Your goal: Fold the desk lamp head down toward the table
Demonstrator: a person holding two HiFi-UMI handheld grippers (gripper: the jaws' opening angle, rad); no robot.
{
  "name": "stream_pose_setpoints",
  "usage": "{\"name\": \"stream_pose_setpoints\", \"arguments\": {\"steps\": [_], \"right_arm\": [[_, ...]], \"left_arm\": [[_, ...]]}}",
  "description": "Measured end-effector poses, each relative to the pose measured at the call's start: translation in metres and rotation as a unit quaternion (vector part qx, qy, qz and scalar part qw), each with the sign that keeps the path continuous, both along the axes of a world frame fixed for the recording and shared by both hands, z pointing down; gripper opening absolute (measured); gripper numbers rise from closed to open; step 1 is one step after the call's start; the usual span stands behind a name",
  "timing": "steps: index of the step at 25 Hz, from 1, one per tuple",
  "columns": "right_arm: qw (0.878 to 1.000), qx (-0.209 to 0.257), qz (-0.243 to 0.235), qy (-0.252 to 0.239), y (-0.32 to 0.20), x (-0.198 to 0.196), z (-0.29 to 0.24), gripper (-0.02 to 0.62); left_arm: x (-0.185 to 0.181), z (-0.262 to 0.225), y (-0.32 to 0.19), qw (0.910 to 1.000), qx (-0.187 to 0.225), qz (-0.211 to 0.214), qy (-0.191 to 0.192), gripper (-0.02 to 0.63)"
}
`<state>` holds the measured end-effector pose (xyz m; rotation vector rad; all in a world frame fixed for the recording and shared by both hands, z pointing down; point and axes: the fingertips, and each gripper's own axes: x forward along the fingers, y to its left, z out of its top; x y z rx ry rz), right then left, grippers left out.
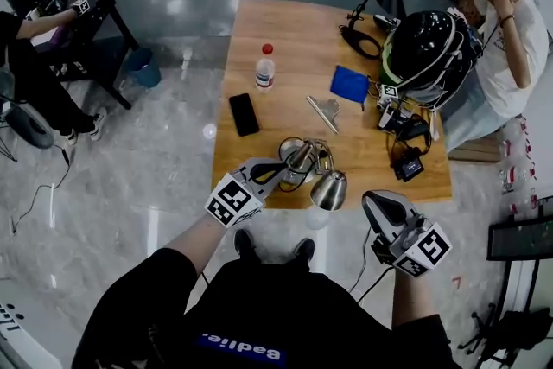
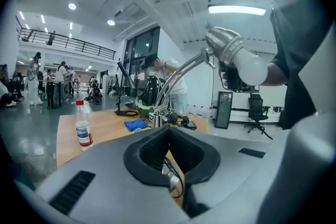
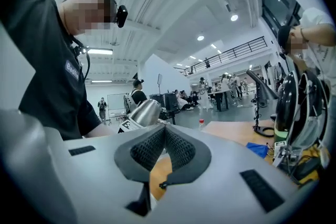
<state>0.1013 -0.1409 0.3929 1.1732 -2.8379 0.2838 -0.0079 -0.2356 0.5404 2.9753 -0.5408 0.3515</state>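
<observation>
The desk lamp (image 1: 304,160) stands at the near edge of the wooden table (image 1: 285,39). Its chrome lamp head (image 1: 329,190) reaches out over that edge, between your two tools. In the head view, your left gripper (image 1: 278,171) sits just to the left of the head, with its tips near the lamp's base and curved stem; whether they touch the metal I cannot tell. Your right gripper (image 1: 370,199) is to the right of the head, near it but apart from it.

From the left gripper view, the stem rises just beyond the tips and the lamp head (image 2: 231,52) hangs up and to the right of them (pale bulb end facing right). From the right gripper view, the lamp head (image 3: 143,113) shows just above the tips, a little left.

Both tools are clenched on nothing: the left gripper (image 2: 169,131) has its pads pressed together, and so does the right gripper (image 3: 165,131).

Your forearms reach out from your body, one on each side of the lamp. The left gripper is angled far and right, the right gripper far and left, both close to level.
</observation>
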Motion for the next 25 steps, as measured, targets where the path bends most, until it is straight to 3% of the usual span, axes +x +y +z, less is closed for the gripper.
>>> {"name": "stream_pose_setpoints", "arguments": {"steps": [5, 10, 12, 14, 19, 25], "right_arm": [[0.995, 0.019, -0.040, 0.093, -0.032, 0.017, 0.017, 0.005], [0.984, 0.040, -0.082, 0.152, -0.059, 0.015, 0.030, 0.005], [0.974, 0.061, -0.109, 0.188, -0.068, 0.009, 0.035, 0.006], [0.958, 0.077, -0.139, 0.240, -0.075, 0.003, 0.044, 0.019], [0.913, 0.114, -0.184, 0.346, -0.089, -0.014, 0.055, 0.114], [0.848, 0.189, -0.250, 0.428, -0.094, -0.040, 0.057, 0.123]], "left_arm": [[0.027, 0.021, -0.026, 0.9998, -0.014, -0.003, -0.010, 0.009], [0.038, 0.040, -0.038, 0.9991, -0.019, 0.007, -0.036, 0.019], [0.043, 0.041, -0.041, 0.9993, -0.016, 0.013, -0.032, 0.098], [0.050, 0.042, -0.044, 0.9991, -0.010, 0.025, -0.033, 0.141], [0.064, 0.043, -0.051, 0.9971, 0.008, 0.055, -0.051, 0.150], [0.077, 0.044, -0.050, 0.9932, 0.025, 0.095, -0.063, 0.149]]}}
